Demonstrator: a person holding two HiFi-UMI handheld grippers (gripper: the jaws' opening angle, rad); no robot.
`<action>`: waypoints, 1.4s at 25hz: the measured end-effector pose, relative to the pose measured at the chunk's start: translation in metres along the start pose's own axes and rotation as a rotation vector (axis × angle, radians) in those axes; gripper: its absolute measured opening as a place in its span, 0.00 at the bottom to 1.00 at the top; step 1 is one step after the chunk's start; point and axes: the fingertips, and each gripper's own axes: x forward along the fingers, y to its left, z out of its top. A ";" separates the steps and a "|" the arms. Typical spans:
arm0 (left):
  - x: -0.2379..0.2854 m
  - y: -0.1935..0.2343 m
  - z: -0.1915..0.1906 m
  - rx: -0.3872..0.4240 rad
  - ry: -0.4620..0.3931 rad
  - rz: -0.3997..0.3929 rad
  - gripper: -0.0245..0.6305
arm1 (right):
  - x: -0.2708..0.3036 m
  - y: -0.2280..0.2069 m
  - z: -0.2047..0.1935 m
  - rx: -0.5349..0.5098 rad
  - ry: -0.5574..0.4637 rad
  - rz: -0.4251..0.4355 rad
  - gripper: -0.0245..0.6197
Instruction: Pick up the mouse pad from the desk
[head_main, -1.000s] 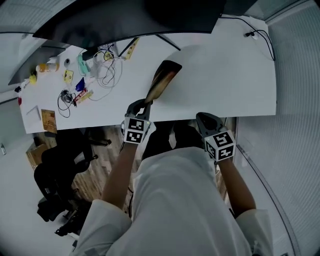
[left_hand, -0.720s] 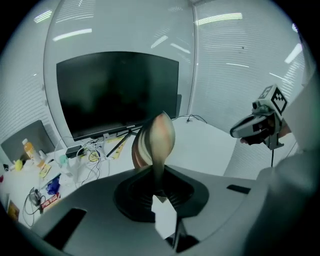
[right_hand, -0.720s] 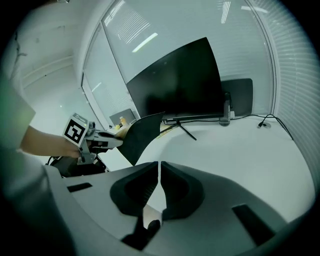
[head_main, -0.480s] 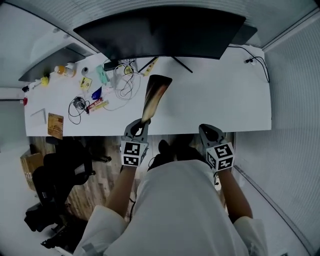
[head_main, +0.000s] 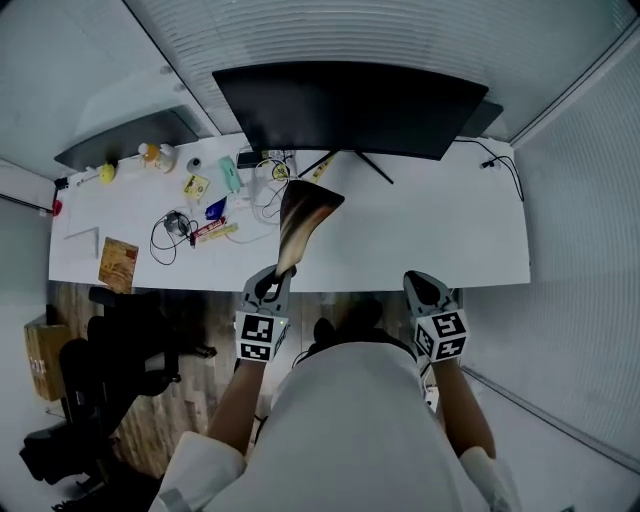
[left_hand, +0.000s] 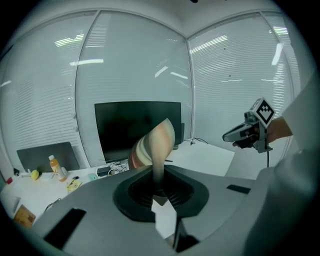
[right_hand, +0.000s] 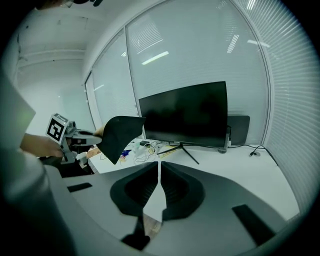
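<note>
Entry: lift stage. The left gripper (head_main: 272, 283) has its jaws closed almost fully on the lower edge of the mouse pad (head_main: 300, 212). In the left gripper view we see the thin sheet pinched between the pads and rising out of them. It is curled, with a printed face in pale and reddish bands. The right gripper view shows its dark underside hanging in the air.

In the head view the pad stands up from the gripper and leans over the front part of the desk (head_main: 450, 240). We see no part of it touching the white top.

The right gripper (head_main: 425, 292) hangs just off the desk's near edge, well apart from the pad. Its jaws are drawn together with nothing between them.

Judgement: the pick-up proper looks done, since the pad is gripped and off the surface. What is left is to carry it clear.

Next move calls for:
- A grip that does not slacken. The pad is limp and held by one edge only, so it may droop or slip sideways.
- A path away from the monitor (head_main: 350, 100) and the tangle of cables (head_main: 262, 180) just behind the pad.
- No help from the right gripper, as far as we can judge.
</note>
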 end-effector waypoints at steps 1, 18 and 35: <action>-0.007 0.001 0.000 0.006 -0.005 0.002 0.10 | -0.004 0.004 0.004 -0.003 -0.013 -0.009 0.10; -0.076 0.011 0.021 0.070 -0.115 -0.007 0.10 | -0.079 0.021 0.040 -0.009 -0.172 -0.102 0.10; -0.087 -0.025 0.052 0.039 -0.163 0.098 0.10 | -0.112 -0.019 0.059 -0.023 -0.238 -0.029 0.10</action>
